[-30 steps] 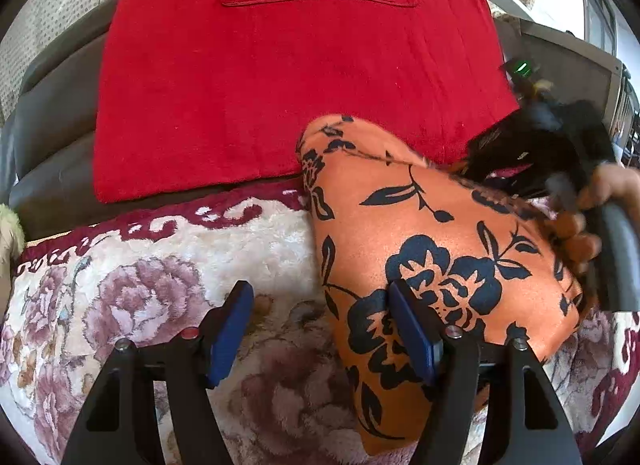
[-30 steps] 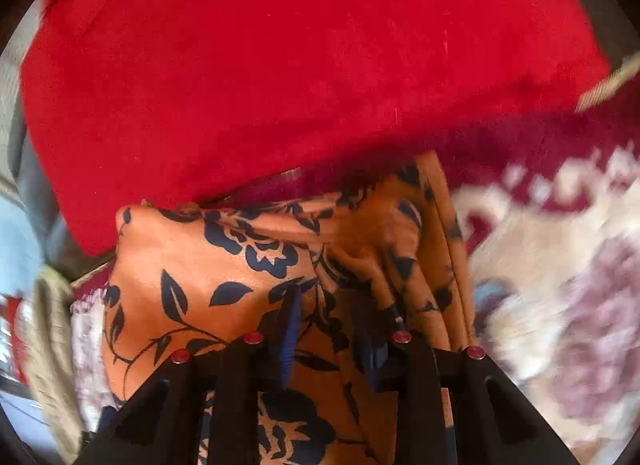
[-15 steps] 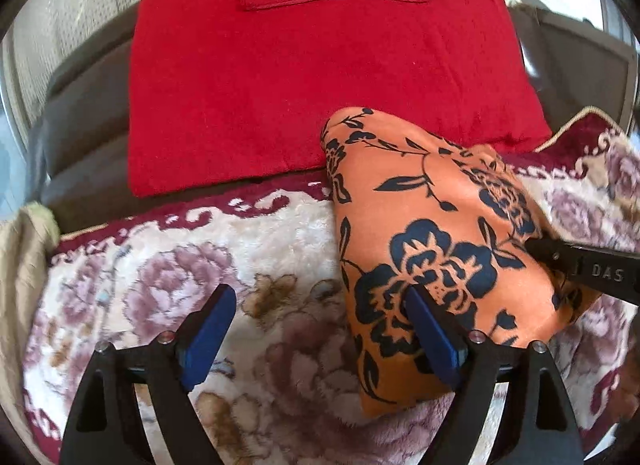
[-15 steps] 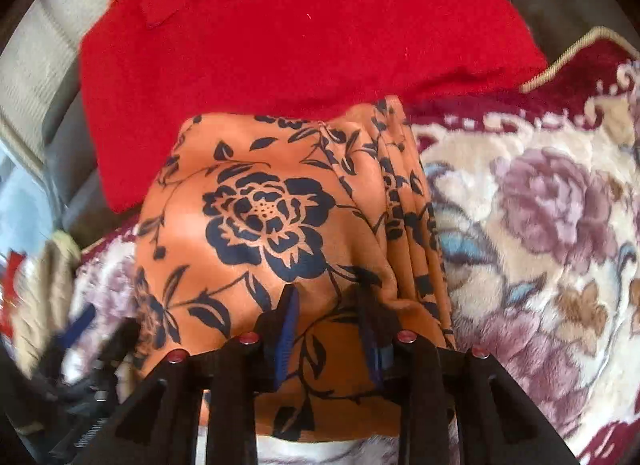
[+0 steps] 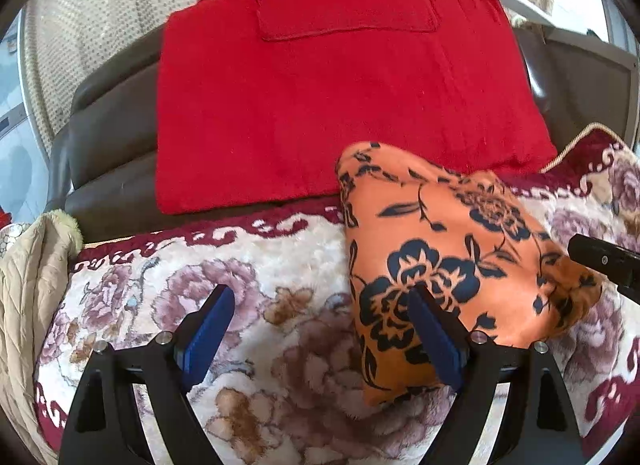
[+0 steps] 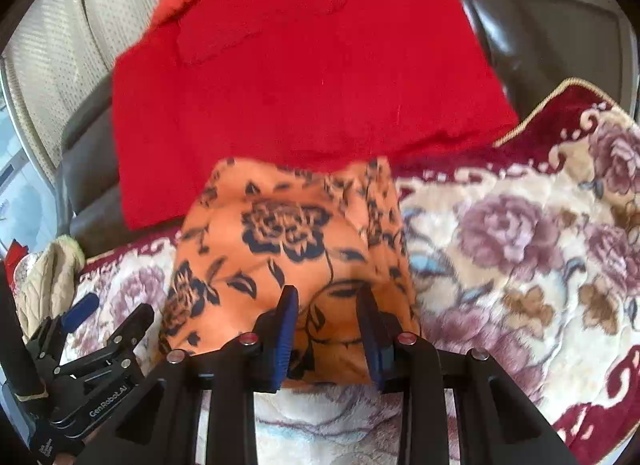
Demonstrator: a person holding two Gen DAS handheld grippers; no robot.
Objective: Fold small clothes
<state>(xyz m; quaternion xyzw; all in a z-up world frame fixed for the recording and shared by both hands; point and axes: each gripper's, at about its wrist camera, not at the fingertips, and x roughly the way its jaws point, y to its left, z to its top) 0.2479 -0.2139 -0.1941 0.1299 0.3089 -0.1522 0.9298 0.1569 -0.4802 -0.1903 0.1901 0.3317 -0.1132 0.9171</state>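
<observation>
Bare floral blanket (image 5: 280, 305) lies left (red cushion (image 5: 340, 105) blocks behind).

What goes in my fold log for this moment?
folded orange floral cloth on floral blanket | left gripper open | right gripper open over cloth

Readable only "GenRobot.AI", white lettering on the black left gripper (image 6: 108, 319), low to the left of the right gripper.

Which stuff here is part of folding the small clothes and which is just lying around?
Part of the job:
- orange floral garment
- left gripper
- right gripper

Lying about:
- red cloth
- floral blanket
- beige quilted cloth
- dark sofa
</observation>
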